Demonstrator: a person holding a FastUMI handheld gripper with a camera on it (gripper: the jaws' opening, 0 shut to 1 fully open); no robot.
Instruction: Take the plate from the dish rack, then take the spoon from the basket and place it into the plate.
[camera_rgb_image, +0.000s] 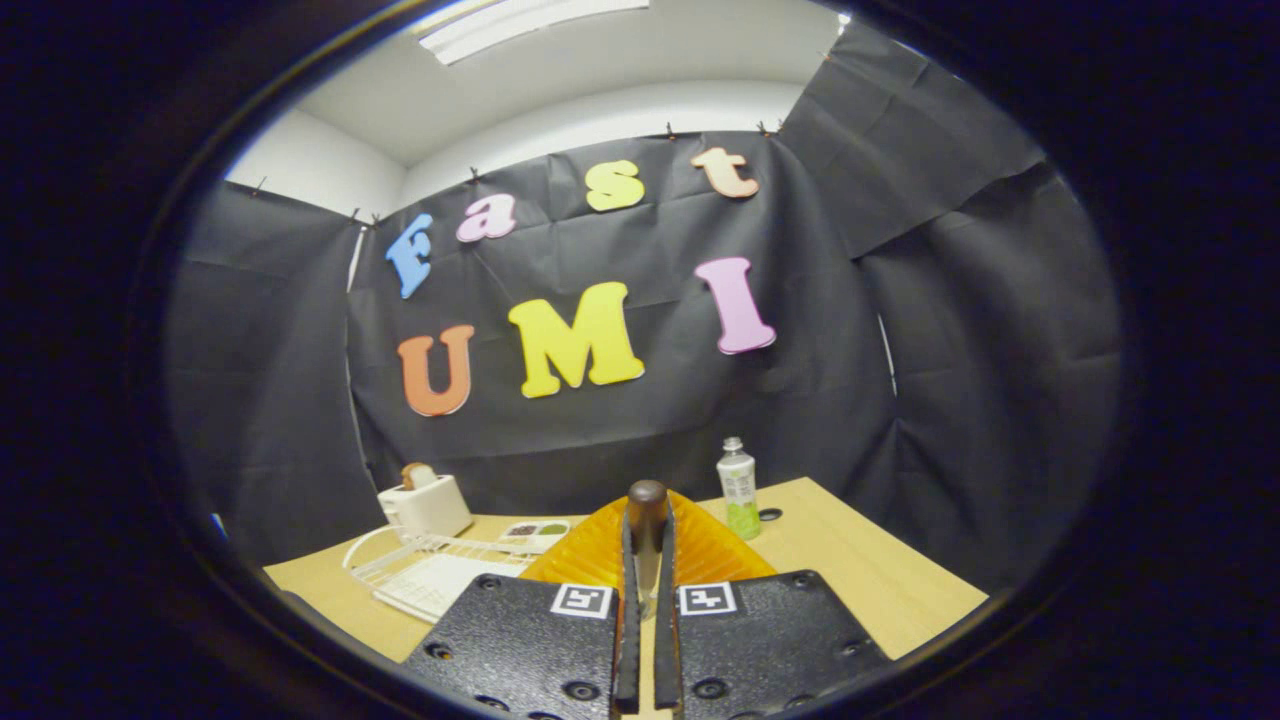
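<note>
We see the spoon (647, 540) upright between our gripper's (647, 590) fingers, both pressing its handle, its dark rounded end on top. Just behind the spoon is the orange plate (700, 550). Left of the plate lies the white dish rack (430, 570), with a toaster (425, 505) beyond; a bottle (738, 487) stands right of the plate on the table (880, 570).

Bare counter (880, 570) lies open beside the tool (647, 590), closed on a spoon (647, 520); a bottle (739, 490), plate (700, 550), dish rack (430, 570) and toaster (425, 505) crowd the rest.
</note>
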